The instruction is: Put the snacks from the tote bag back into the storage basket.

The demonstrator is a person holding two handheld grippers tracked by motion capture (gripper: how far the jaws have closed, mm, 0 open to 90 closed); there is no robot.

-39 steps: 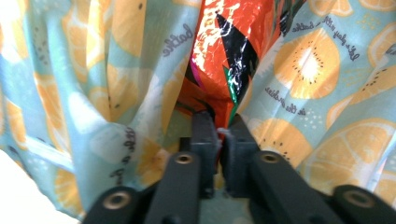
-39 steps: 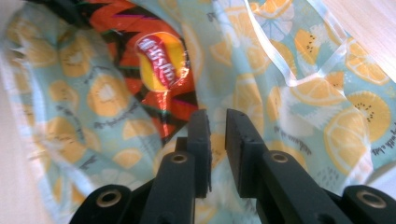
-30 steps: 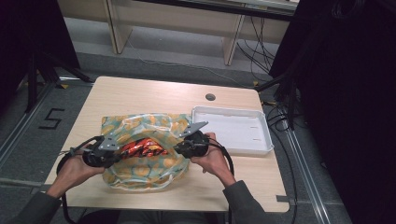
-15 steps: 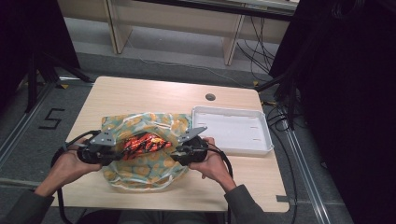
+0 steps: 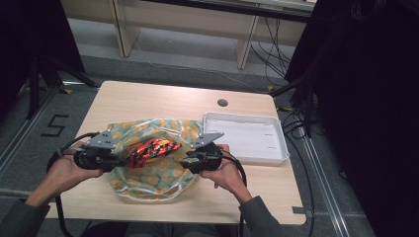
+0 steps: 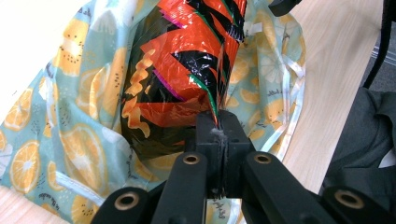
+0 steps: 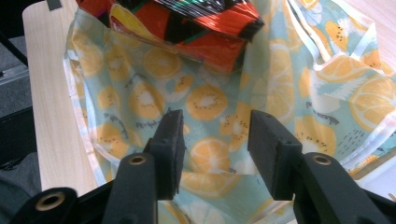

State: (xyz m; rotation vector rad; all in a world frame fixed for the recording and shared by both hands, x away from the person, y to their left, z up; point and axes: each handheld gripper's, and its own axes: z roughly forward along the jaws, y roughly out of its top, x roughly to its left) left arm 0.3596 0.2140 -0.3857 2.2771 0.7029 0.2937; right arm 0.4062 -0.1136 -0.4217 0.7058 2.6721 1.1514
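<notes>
Pale wooden table (image 5: 148, 101) in what looks like a lab corner, dark curtains on both sides, cables on the floor, and a person sitting at the near edge with a handheld gripper in each hand. Spread over the middle of the table is a soft bag (image 5: 148, 173) printed with orange slices, and just to its right sits a shallow white tray (image 5: 267, 153) with nothing in it that I can make out. As for progress, I'd guess it's about halfway: the shiny red, orange and black snack packet (image 5: 150, 148) is lying on the bag's fabric, but from where I stand I honestly can't tell whether it's tucked inside the opening or just resting on top. Either way nothing has reached the tray, and the bag isn't closed up or folded, so there's clearly work left. The left gripper (image 6: 218, 140) is clamped tight on the crimped end seam of the packet, jaws pressed together with the foil sticking up between them, and that hand is low at the bag's left edge with the forearm coming in from the near corner. The right gripper (image 7: 215, 140) has its jaws spread wide, holding nothing, hovering over the printed fabric on the bag's right side and pointing inward toward the packet, hand wrapped around the body from behind.
</notes>
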